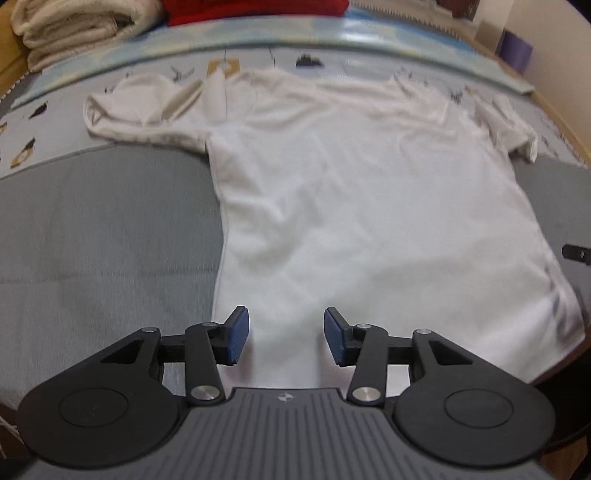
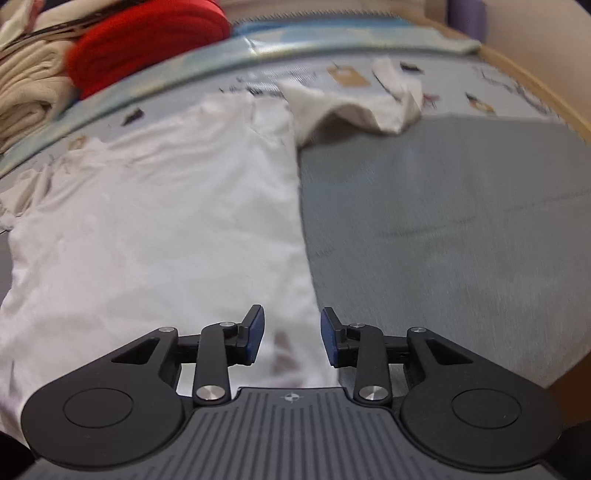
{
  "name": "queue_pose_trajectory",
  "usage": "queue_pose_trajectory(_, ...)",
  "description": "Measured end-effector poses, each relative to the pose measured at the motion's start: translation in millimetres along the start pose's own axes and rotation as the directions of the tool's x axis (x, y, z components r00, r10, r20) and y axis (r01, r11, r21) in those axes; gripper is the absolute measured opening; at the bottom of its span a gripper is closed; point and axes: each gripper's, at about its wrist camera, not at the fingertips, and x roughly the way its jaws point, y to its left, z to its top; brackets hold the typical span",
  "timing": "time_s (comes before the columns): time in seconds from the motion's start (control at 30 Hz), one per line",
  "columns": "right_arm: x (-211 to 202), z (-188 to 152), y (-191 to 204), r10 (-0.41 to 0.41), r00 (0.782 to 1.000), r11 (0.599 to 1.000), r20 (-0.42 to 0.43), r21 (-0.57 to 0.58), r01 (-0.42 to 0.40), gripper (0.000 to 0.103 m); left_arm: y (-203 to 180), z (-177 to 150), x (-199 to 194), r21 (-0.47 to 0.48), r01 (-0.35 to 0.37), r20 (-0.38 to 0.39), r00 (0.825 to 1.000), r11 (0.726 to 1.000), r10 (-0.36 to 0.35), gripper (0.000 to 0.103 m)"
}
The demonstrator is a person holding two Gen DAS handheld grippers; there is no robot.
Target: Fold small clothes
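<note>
Both jaws are spread apart with nothing pinched. My left gripper hangs over the bottom edge of the white T-shirt, and my right gripper hangs over the shirt's other bottom corner. Ahead of the jaws the shirt lies flat on a grey mat. Past it sit folded cream towels and a red cloth.

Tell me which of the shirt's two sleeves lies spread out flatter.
The left-hand sleeve of the white shirt in the left wrist view: it spreads wide open, while the other sleeve is bunched and crumpled.
</note>
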Motion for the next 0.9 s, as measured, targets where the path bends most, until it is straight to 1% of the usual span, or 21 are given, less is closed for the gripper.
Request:
queue_pose_trajectory(0.03, -3, 0, 4, -0.004, 1.000, 1.000, 0.024, -0.023, 0.004, 0.035, 1, 5, 1, -0.003, 0.006, 0.030, 1.000, 1.000, -0.005, 0.063)
queue_pose_trajectory(0.13, -16, 3, 11, -0.012, 0.994, 0.997, 0.113, -0.071, 0.020, 0.035, 4, 11, -8, 0.004, 0.003, 0.128, 0.992, 1.000, -0.003, 0.075)
queue_pose_trajectory(0.17, -21, 5, 12, -0.006, 0.989, 0.997, 0.145, -0.073, 0.017, 0.036, 3, 13, -9, 0.012, -0.001, 0.158, 0.987, 1.000, -0.001, 0.077)
queue_pose_trajectory(0.2, -25, 7, 11, 0.003, 0.984, 0.998, 0.179, -0.070, 0.010, 0.039, 1, 14, -10, 0.020, -0.005, 0.184, 0.983, 1.000, 0.001, 0.081)
queue_pose_trajectory(0.23, -29, 9, 10, 0.006, 0.977, 0.998, 0.215, -0.065, 0.008, 0.045, 0, 15, -14, 0.029, -0.013, 0.209, 0.978, 0.999, 0.006, 0.083)
queue_pose_trajectory(0.3, -38, 13, 9, -0.008, 0.961, 0.999, 0.275, -0.047, 0.022, 0.052, -2, 15, -20, 0.041, -0.033, 0.252, 0.967, 0.999, 0.021, 0.084)
queue_pose_trajectory(0.33, -42, 17, 8, -0.008, 0.953, 0.999, 0.303, -0.034, 0.019, 0.053, -2, 15, -19, 0.042, -0.043, 0.269, 0.963, 0.998, 0.030, 0.084)
queue_pose_trajectory(0.4, -47, 25, 6, 0.000, 0.941, 1.000, 0.339, -0.026, 0.009, 0.053, 0, 17, -21, 0.031, -0.044, 0.293, 0.955, 0.999, 0.033, 0.084)
queue_pose_trajectory(0.5, -56, 47, 4, 0.024, 0.932, 0.999, 0.363, -0.050, -0.006, 0.053, 5, 23, -24, -0.012, -0.050, 0.315, 0.948, 0.999, 0.051, 0.084)
queue_pose_trajectory(0.6, -67, 75, 1, 0.054, 0.919, 0.997, 0.391, -0.071, -0.029, 0.053, 14, 33, -28, -0.047, -0.020, 0.318, 0.947, 0.999, 0.034, 0.084)
queue_pose_trajectory(0.67, -74, 95, 0, 0.081, 0.913, 0.995, 0.399, -0.082, -0.053, 0.053, 20, 43, -35, -0.052, 0.008, 0.330, 0.944, 0.999, 0.009, 0.079)
queue_pose_trajectory(0.7, -77, 105, -1, 0.091, 0.910, 0.995, 0.404, -0.082, -0.063, 0.053, 22, 49, -37, -0.051, 0.012, 0.339, 0.941, 0.999, 0.006, 0.072)
queue_pose_trajectory(0.73, -80, 114, -1, 0.095, 0.905, 0.995, 0.414, -0.079, -0.069, 0.053, 25, 55, -39, -0.052, 0.017, 0.343, 0.939, 0.999, 0.001, 0.058)
queue_pose_trajectory(0.77, -82, 124, 0, 0.100, 0.900, 0.994, 0.425, -0.077, -0.074, 0.053, 30, 63, -38, -0.056, 0.029, 0.338, 0.941, 0.998, -0.008, 0.048)
queue_pose_trajectory(0.8, -82, 132, 2, 0.106, 0.895, 0.994, 0.433, -0.080, -0.079, 0.053, 35, 71, -37, -0.069, 0.031, 0.332, 0.943, 0.997, -0.006, 0.025)
queue_pose_trajectory(0.83, -82, 140, 4, 0.115, 0.892, 0.993, 0.437, -0.086, -0.086, 0.053, 42, 83, -35, -0.097, 0.018, 0.323, 0.946, 0.995, 0.014, 0.013)
queue_pose_trajectory(0.87, -81, 146, 7, 0.126, 0.891, 0.991, 0.437, -0.094, -0.094, 0.052, 48, 94, -34, -0.119, 0.010, 0.321, 0.947, 0.993, 0.029, 0.003)
queue_pose_trajectory(0.9, -79, 152, 11, 0.137, 0.890, 0.989, 0.435, -0.106, -0.101, 0.047, 55, 106, -34, -0.133, 0.009, 0.329, 0.944, 0.991, 0.036, 0.003)
